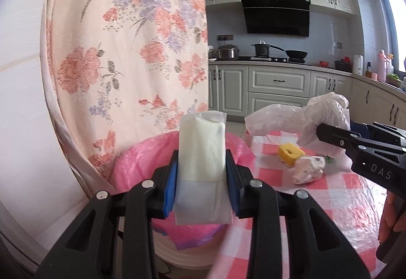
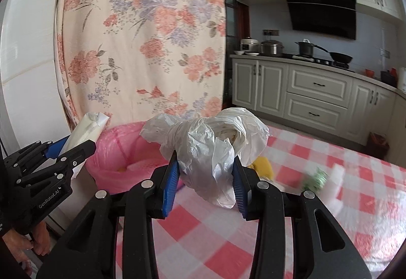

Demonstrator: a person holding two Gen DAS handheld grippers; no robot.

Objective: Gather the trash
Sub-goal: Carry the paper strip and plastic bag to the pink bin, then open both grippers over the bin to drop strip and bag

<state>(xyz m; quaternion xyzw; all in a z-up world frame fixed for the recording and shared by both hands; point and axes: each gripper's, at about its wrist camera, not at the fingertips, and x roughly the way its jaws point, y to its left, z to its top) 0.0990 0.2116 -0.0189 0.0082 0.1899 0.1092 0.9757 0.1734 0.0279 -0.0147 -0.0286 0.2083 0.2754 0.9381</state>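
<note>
Trash collection is looking partly done, as far as can be judged: two pieces are lifted and heading for the pink-lined bin [image 1: 142, 159], while a yellow block [image 1: 290, 153], a crumpled wrapper [image 1: 308, 170] and a small green scrap [image 2: 314, 178] are lying on the checked surface [image 2: 330, 203], waiting to be gathered. Inside the bin, the right wrist view is showing something pale and a yellow bit at the bottom, though what they are cannot be told. The left claw [image 1: 201, 177] is standing narrowly parted, its blue pads pressing both sides of a flat white packet [image 1: 201, 147], which is sticking up just in front of the bin's rim. The right claw [image 2: 204, 175] is likewise narrowly parted and clamping a crumpled white plastic bag [image 2: 208, 142], holding it clear above the surface, near the bin and just beside the left claw's load.
</note>
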